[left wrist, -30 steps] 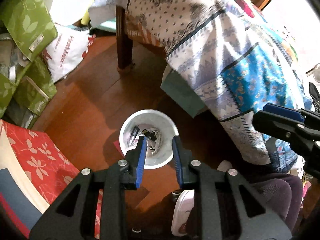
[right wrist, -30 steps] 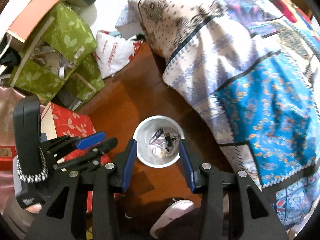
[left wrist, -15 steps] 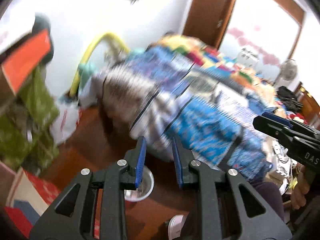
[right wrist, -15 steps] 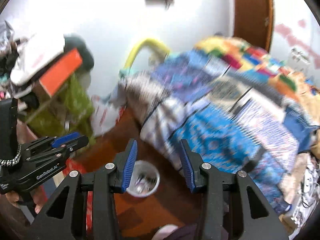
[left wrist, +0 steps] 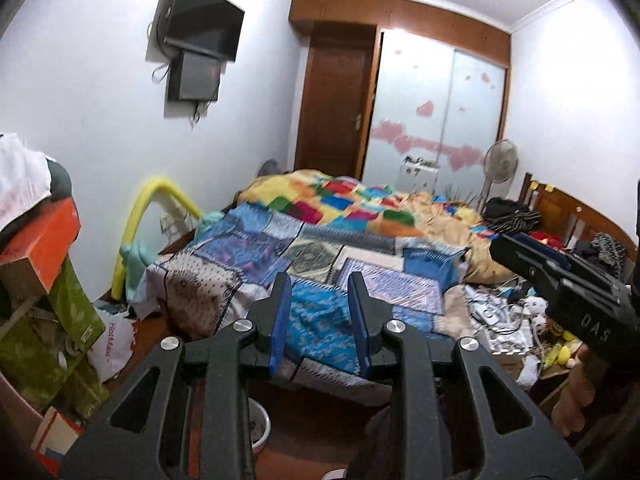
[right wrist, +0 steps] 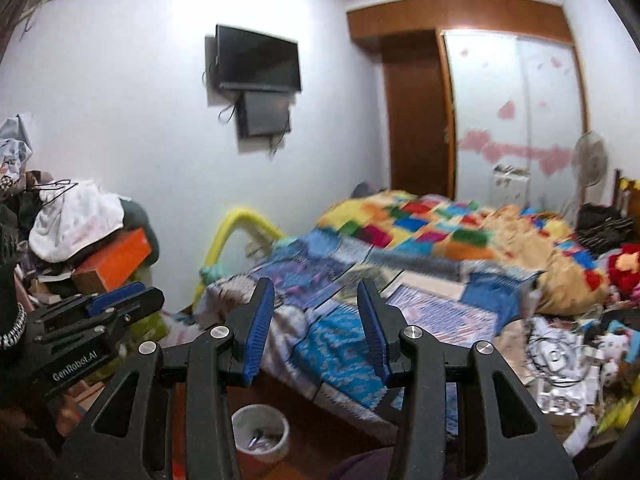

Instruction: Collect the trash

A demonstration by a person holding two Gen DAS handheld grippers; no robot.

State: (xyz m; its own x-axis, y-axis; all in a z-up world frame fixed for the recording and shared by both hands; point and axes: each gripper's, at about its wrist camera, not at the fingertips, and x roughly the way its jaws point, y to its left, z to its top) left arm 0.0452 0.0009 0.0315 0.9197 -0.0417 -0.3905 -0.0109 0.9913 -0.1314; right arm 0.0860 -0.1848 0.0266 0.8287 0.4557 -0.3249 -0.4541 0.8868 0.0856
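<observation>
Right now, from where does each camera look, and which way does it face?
Left wrist: sits on the left gripper, faces across the bed toward the wardrobe; the right gripper and a hand show at right.
Right wrist: sits on the right gripper, faces the same way; the left gripper shows at left.
Both share the bed, the TV and the white bin.

We read "GenRobot.AI" in white on the black body of the left gripper [right wrist: 120, 304] at near left, "DAS" on the black right gripper [left wrist: 520, 248] at right, and red "HotMaxx" on the white plastic bag [left wrist: 114, 340] on the floor at left.
</observation>
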